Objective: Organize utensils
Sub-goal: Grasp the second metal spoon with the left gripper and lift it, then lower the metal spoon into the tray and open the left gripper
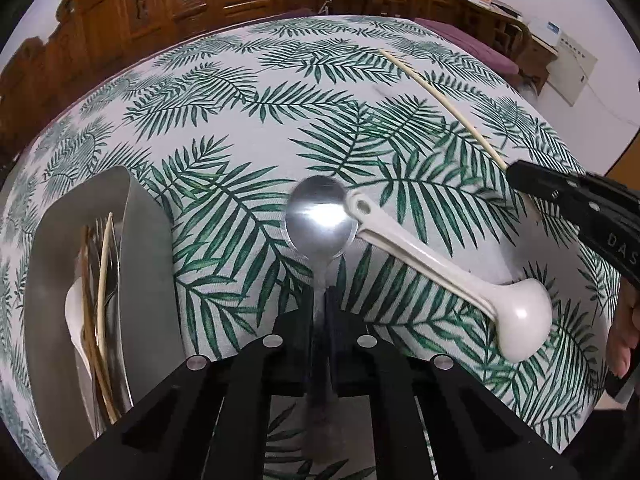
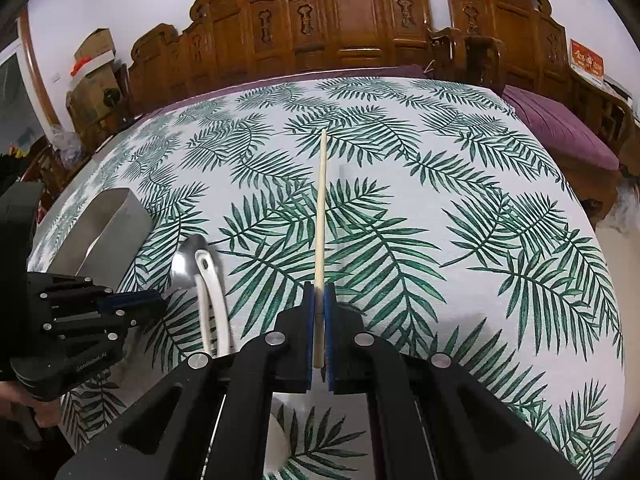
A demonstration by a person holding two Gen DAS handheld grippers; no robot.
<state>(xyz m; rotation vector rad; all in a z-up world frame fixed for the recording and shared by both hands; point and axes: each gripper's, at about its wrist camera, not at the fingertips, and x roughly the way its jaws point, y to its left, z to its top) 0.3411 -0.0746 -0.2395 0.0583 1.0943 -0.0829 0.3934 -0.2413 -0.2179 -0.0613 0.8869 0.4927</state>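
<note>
While the steel holder (image 1: 144, 240) at nine o'clock in your left wrist view already carries several pieces — a pale chopstick, some darker sticks, what looks like a fork and a white spoon — the sorting is, by my reading, more than half done but not finished. Your left gripper (image 1: 322, 300) has its fingers pinched tight on the neck of the metal spoon (image 1: 320, 216), whose bowl points to twelve o'clock and lies on or just over the leaf-print counter (image 1: 240, 80); I cannot tell whether it has cleared the cloth. The white ladle spoon (image 1: 440, 268) lies loose on the counter, its handle tip touching the metal spoon's bowl at about one o'clock and its bowl out toward four o'clock. Your right gripper (image 2: 319, 320) has its fingers clamped on the near end of the single chopstick (image 2: 320, 208), which runs away toward twelve o'clock. So three pieces remain outside the holder: two are in your grasp and need carrying over to it, and the white ladle spoon is yet to be picked up.
</note>
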